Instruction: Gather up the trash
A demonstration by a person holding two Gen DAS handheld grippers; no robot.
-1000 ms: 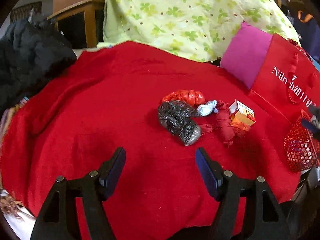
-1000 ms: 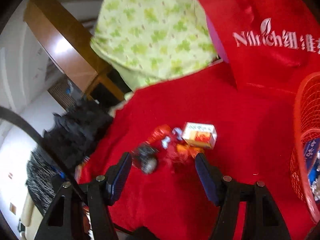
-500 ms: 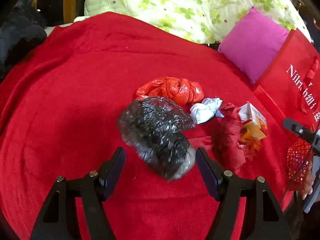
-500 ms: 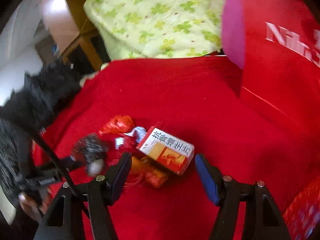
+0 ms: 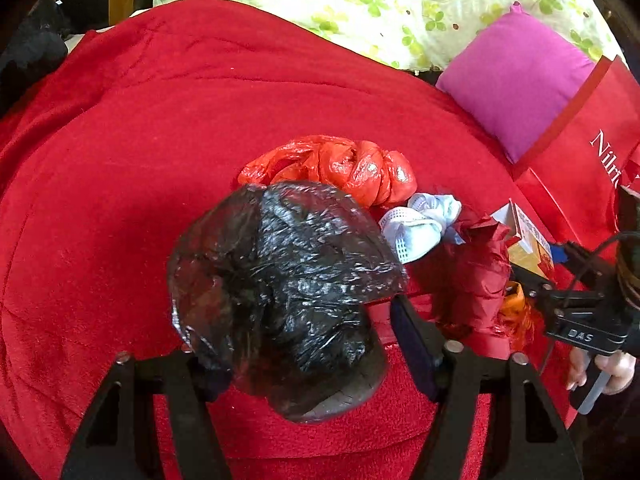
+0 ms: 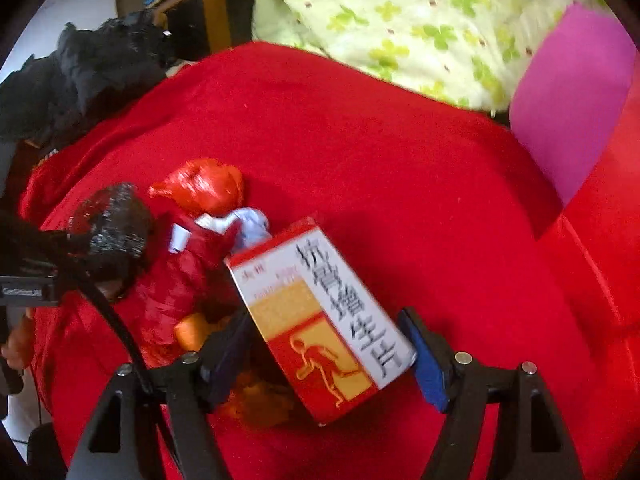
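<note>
The left gripper stands with its fingers spread wide on either side of a crumpled black plastic bag that fills the gap between them, though contact with the pads cannot be made out; just beyond the bag lie a twisted red plastic bag and, ahead to the right, a crumpled pale-blue face mask, all on the red fleece blanket. The right gripper is likewise spread, straddling a red, white and yellow cardboard medicine box lying slantwise between its fingers, with crumpled dark-red paper ahead to its left.
</note>
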